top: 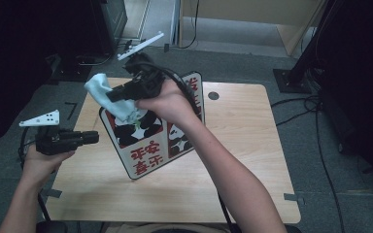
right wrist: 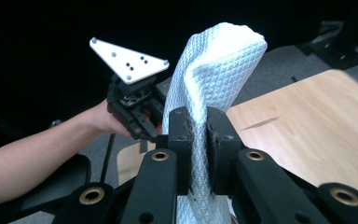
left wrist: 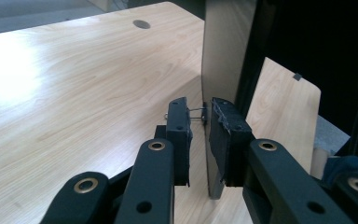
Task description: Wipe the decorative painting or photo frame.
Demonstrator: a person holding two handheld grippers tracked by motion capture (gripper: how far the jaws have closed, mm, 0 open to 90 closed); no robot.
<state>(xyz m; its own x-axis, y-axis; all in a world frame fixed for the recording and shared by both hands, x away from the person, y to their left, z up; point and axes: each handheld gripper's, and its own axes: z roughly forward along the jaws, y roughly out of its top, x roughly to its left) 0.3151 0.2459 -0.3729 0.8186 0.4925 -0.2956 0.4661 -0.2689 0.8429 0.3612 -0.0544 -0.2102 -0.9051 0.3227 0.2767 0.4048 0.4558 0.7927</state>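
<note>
pale blue-white waffle-weave cloth [right wrist: 200,121] is pinched between the right gripper [top: 121,93]'s fingers, which are clamped on it; in the right gripper view it runs up between the two black pads and folds over above their tips, its fabric quilted in small diamonds. in the high view the cloth [top: 108,94] bunches out past the fingertips and drapes against the top of an upright sign board [top: 150,127].

the board carries red chinese characters, with "平安喜乐" readable near its lower edge, more red characters along its upper right side, and black-and-white panda pictures on a white face with a dark border. it stands tilted on the wooden bench [top: 252,145], just beyond the right fingers.

the left gripper [left wrist: 199,122] has its fingers drawn nearly together at the board's near edge [left wrist: 223,60], seen edge-on in the left gripper view; a small metal wire clip [left wrist: 195,112] sits between the fingertips, and i cannot tell whether the pads actually press on it or on the board. in the high view the left gripper [top: 88,137] lies just beside the board's left edge.
</note>
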